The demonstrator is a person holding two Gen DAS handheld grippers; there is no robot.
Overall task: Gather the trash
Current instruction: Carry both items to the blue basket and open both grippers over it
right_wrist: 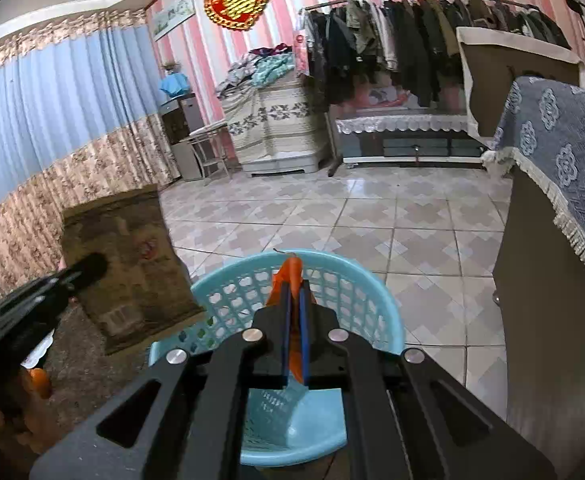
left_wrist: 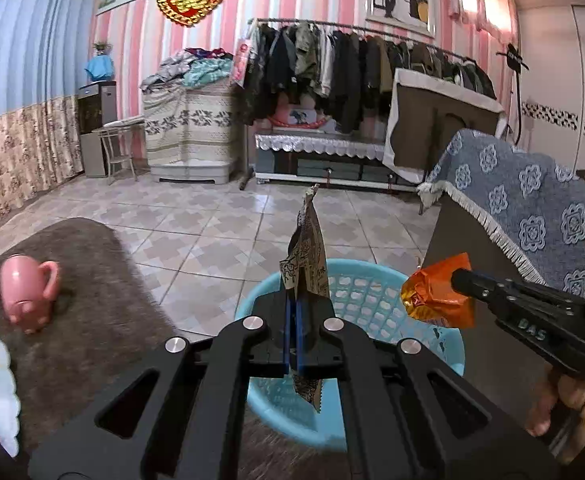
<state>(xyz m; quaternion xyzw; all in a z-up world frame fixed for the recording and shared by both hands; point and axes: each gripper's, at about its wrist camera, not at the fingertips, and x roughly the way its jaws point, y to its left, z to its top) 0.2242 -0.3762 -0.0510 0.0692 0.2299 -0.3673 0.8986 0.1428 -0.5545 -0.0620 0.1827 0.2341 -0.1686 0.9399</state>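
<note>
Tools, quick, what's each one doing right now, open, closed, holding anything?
Left tool: closed on a brown printed wrapper, above the blue basket.
Right tool: closed on an orange wrapper, also above the basket.

The basket [left_wrist: 372, 284] is smooth light-blue plastic with a latticed wall. The brown wrapper [left_wrist: 308, 256] looks like printed paper or matt foil, creased, with a serrated edge; the orange wrapper [left_wrist: 438, 294] is glossy, crinkled film. The left gripper [left_wrist: 294, 308] is matt black plastic with blue pads and shiny metal pivot pins, and the right gripper [right_wrist: 294, 308] is the same. The rug [left_wrist: 92, 288] is rough grey-brown pile. The mug [left_wrist: 28, 292] is glossy pink ceramic. The floor [left_wrist: 220, 224] is polished tile.
</note>
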